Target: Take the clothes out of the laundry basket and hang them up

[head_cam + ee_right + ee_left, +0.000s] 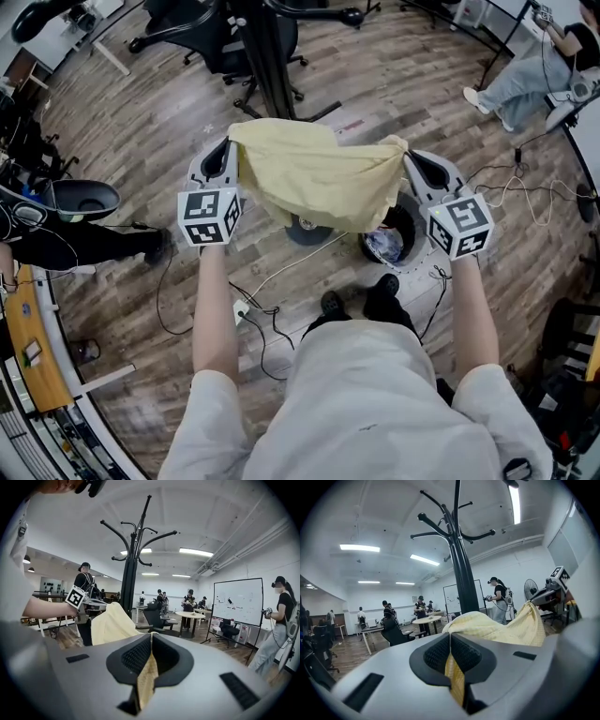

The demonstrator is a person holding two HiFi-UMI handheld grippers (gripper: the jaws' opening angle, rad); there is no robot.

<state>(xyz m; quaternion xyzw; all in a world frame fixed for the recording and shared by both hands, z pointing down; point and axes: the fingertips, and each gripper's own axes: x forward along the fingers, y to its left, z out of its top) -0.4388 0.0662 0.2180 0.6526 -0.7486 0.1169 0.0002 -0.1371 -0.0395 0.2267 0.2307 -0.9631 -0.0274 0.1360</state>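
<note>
A pale yellow cloth [314, 178] hangs stretched between my two grippers in the head view. My left gripper [234, 150] is shut on its left corner, and my right gripper [405, 152] is shut on its right corner. In the left gripper view the yellow cloth [497, 625] runs out from between the shut jaws toward the right gripper [553, 590]. The right gripper view shows a strip of the cloth [146, 674] pinched between the jaws. A black coat stand [267, 52] rises just beyond the cloth; its hooked arms [454, 527] spread overhead. The dark laundry basket [389, 242] stands on the floor below the right gripper.
Wood floor with loose cables [267, 309] near the person's feet. A round stand base [309, 230] sits under the cloth. An office chair [211, 33] is behind the coat stand, and a seated person [525, 80] is at top right. Other people and tables [190, 616] fill the room beyond.
</note>
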